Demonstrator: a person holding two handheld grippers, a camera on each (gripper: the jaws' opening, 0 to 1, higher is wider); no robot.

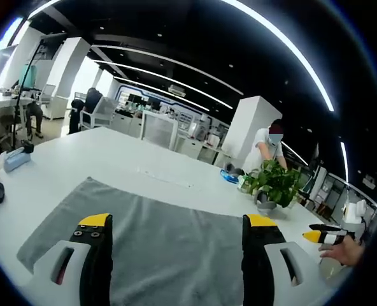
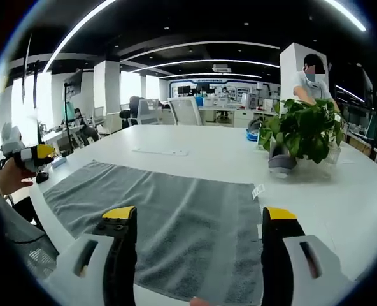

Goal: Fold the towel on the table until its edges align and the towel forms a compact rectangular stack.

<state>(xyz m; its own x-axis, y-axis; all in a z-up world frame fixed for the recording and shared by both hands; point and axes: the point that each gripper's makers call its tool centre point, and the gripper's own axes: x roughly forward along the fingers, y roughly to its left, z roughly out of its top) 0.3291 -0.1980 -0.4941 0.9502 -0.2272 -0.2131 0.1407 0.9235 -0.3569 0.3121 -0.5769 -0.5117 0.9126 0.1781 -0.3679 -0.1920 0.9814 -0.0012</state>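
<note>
The towel (image 1: 156,236) lies spread flat and unfolded on the white bench (image 1: 112,156), a grey terry sheet with a small tag at its far right corner in the right gripper view. I judge it soft, light and limp — it will drape and sag rather than hold a line, so I would pinch it at the corners of one short edge, one corner per claw, and carry that edge over to meet the opposite one. My left claw (image 1: 177,224) hangs just above the cloth, jaws wide apart and holding nothing; my right claw (image 2: 200,215) is the same, spread open over the near part of the towel (image 2: 163,210). Both point forward across the bench — level, side by side. A potted plant (image 2: 303,131) stands beyond the towel's far corner, well apart from it.
</note>
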